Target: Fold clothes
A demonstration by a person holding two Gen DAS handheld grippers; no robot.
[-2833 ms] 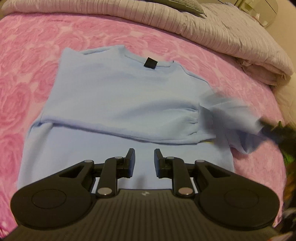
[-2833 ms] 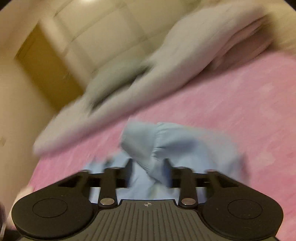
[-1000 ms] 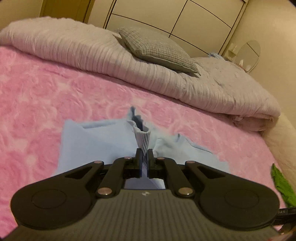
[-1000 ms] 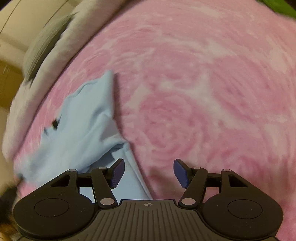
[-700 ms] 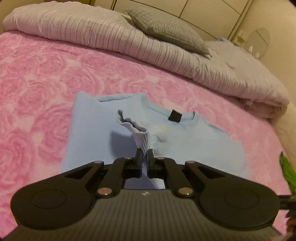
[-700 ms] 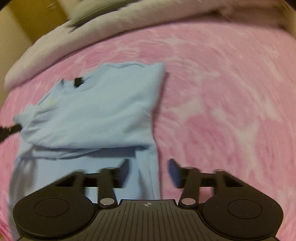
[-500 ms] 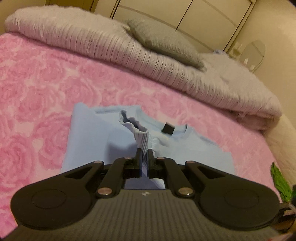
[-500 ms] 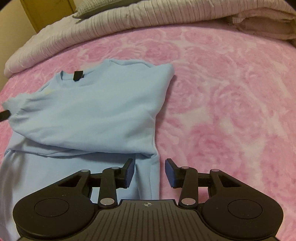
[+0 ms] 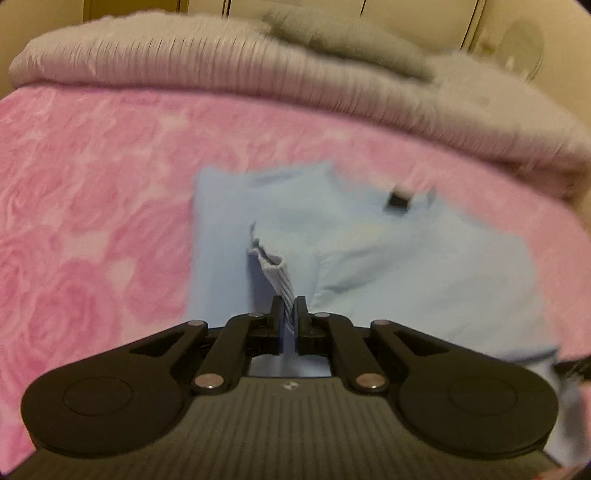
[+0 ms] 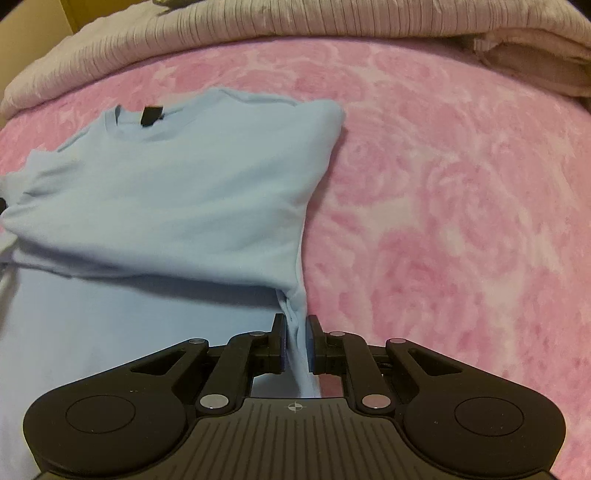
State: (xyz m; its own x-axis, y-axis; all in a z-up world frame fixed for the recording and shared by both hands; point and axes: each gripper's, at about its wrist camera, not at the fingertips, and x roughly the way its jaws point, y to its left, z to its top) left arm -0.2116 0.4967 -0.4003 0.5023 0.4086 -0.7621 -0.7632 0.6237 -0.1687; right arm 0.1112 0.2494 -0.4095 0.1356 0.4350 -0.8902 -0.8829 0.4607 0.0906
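Note:
A light blue sweatshirt (image 10: 177, 192) lies on the pink rose-patterned bedspread (image 10: 443, 184), sleeves folded across its body, its black neck label (image 10: 151, 115) at the far end. My right gripper (image 10: 295, 325) is shut on the sweatshirt's right side edge near the folded sleeve. My left gripper (image 9: 287, 308) is shut on a ribbed cuff (image 9: 275, 271) of the sweatshirt (image 9: 406, 258) and holds it raised above the cloth. The left wrist view is motion-blurred.
A rolled grey-lilac quilt (image 10: 295, 22) runs along the far edge of the bed, with a grey pillow (image 9: 351, 33) on it. Cream cupboard doors stand behind. Bare pink bedspread (image 9: 74, 221) lies left and right of the sweatshirt.
My right gripper has closed from open onto the sweatshirt's right edge. My left gripper keeps hold of the cuff and has swung to the left over the sweatshirt.

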